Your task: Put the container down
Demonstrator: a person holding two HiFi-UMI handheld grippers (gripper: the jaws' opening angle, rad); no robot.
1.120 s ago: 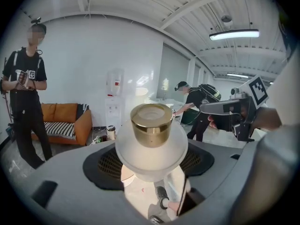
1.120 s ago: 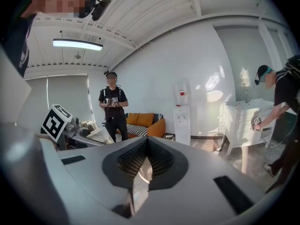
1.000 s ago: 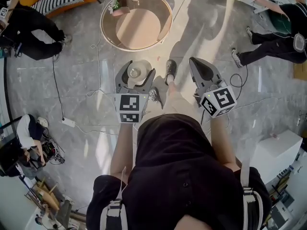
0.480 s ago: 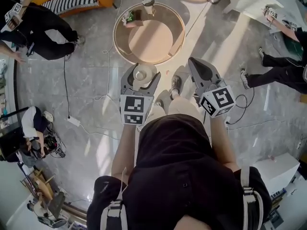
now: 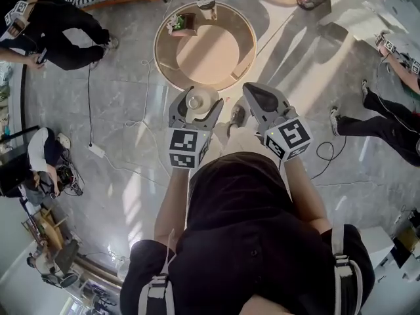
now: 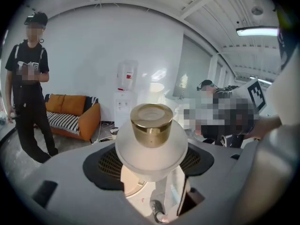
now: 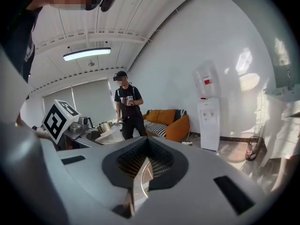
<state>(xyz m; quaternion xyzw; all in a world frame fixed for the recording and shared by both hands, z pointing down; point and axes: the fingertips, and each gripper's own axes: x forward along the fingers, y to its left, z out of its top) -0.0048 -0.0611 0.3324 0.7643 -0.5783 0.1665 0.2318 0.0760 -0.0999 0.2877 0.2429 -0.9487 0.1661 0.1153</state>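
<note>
A small white container point(image 5: 195, 100) with a gold lid is clamped upright between the jaws of my left gripper point(image 5: 197, 107). In the head view it hangs over the grey floor, just short of the near rim of the round wooden table point(image 5: 161, 58). The left gripper view shows the container point(image 6: 151, 135) filling the centre, with the left gripper point(image 6: 151, 165) shut on its white body below the gold lid. My right gripper point(image 5: 256, 92) is level with it to the right, shut and empty. In its own view the right gripper point(image 7: 142, 172) shows only a thin slit between the jaws.
On the round table's far side stand a small potted plant point(image 5: 176, 23) and a cup point(image 5: 206, 4). Cables point(image 5: 92, 110) and a power strip point(image 5: 96, 151) lie on the floor at left. People point(image 5: 59, 31) sit and stand around the room. An orange sofa point(image 6: 70, 111) and a water dispenser point(image 6: 125, 93) stand by the wall.
The person has stepped toward the round table, which now lies nearer both grippers. The left gripper still holds the container; the right stays shut and has drawn slightly closer to the left.
</note>
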